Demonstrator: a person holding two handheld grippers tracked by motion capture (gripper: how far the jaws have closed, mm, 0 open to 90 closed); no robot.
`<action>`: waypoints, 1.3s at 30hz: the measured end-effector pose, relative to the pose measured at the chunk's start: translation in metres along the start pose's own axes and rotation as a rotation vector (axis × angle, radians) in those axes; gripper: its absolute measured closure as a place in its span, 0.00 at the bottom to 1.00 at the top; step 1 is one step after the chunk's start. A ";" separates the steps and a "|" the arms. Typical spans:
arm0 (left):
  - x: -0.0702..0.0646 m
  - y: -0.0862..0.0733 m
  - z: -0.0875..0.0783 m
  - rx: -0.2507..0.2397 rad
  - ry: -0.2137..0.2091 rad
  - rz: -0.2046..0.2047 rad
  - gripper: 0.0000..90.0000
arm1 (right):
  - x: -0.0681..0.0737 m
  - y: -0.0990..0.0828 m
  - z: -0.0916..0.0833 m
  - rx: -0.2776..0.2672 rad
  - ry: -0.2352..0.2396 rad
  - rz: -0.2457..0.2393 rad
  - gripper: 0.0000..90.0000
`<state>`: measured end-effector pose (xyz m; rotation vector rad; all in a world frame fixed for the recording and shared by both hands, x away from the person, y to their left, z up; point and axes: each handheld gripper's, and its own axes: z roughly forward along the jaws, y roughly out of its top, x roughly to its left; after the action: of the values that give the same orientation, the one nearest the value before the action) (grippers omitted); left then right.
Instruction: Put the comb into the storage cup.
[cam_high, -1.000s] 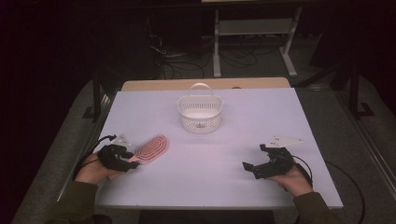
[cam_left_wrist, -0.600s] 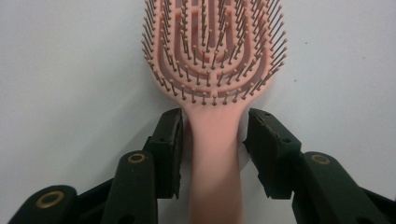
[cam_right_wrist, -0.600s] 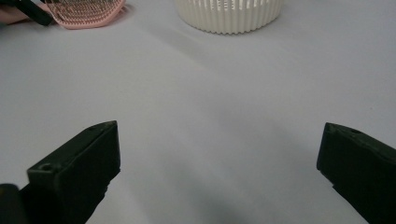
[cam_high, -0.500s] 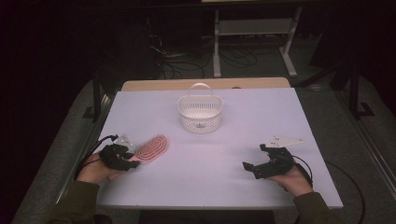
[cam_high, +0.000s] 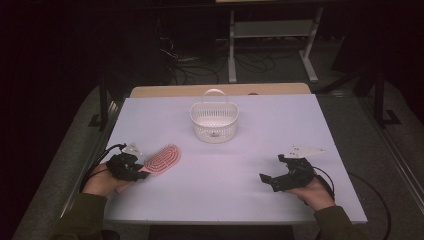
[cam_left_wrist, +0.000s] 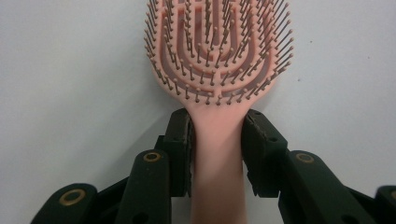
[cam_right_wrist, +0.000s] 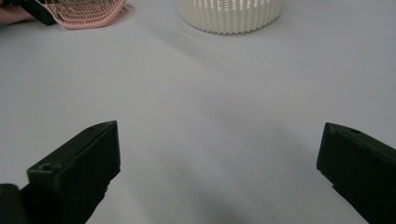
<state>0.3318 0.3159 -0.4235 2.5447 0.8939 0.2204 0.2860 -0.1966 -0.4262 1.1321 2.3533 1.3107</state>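
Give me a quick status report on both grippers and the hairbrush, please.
Left gripper jaws just closed onto pink hairbrush handle, brush lying on table. Right gripper open, nothing between its jaws. White basket beyond; path clear.

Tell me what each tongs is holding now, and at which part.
The left tongs have just closed on the pink hairbrush at the handle, just below the bristle head. The right tongs stand open and hold nothing.
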 end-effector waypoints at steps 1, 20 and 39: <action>0.000 0.000 0.000 0.000 0.000 0.000 0.73 | 0.000 0.000 0.000 -0.001 0.001 0.000 0.00; 0.001 -0.002 0.000 -0.010 0.001 0.004 0.78 | 0.000 0.000 -0.001 -0.002 0.003 -0.004 0.00; 0.006 -0.008 -0.005 -0.079 -0.018 -0.041 0.78 | -0.004 0.000 0.001 -0.004 0.006 0.007 0.00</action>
<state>0.3307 0.3269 -0.4225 2.4496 0.9109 0.2154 0.2895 -0.1992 -0.4269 1.1385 2.3524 1.3223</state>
